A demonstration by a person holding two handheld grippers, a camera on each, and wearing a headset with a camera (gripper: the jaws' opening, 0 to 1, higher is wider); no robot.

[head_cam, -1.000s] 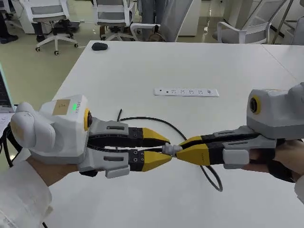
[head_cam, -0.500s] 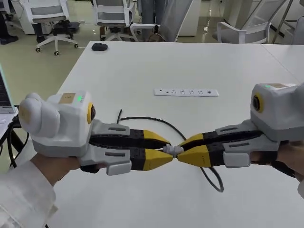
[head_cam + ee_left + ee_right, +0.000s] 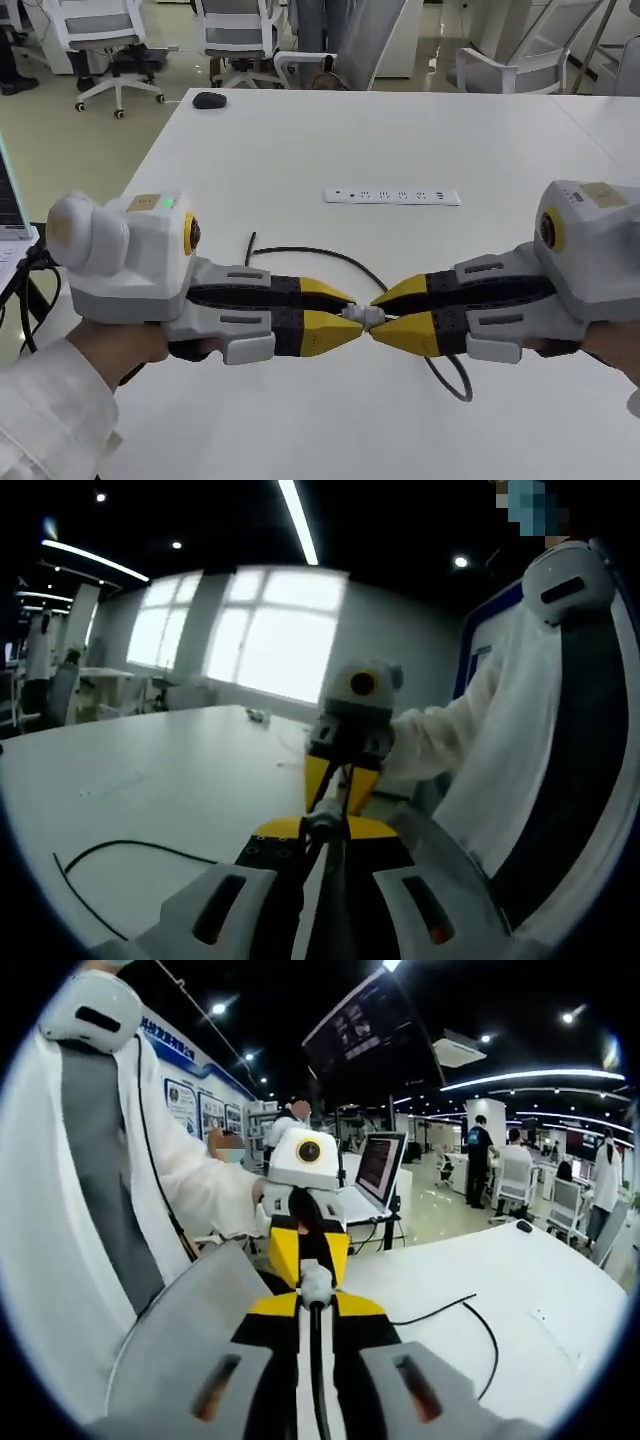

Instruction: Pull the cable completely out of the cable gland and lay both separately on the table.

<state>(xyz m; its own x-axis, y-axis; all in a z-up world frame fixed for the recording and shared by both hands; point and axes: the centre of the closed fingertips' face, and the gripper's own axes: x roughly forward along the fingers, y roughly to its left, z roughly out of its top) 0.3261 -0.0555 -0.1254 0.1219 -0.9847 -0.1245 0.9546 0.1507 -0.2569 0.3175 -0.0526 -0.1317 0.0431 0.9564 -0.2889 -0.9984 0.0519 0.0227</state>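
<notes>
Small grey-white cable gland (image 3: 363, 316) is held above the white surface (image 3: 400, 130), clamped from both ends by the closed left gripper (image 3: 352, 313) and right gripper (image 3: 377, 316); thin black cable (image 3: 320, 251) is trailed onto the surface

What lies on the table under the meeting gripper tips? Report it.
The black cable crosses the white table under them, looping out below the right gripper. Its stretch beneath the jaws is covered. The cable gland sits between the tips.
</notes>
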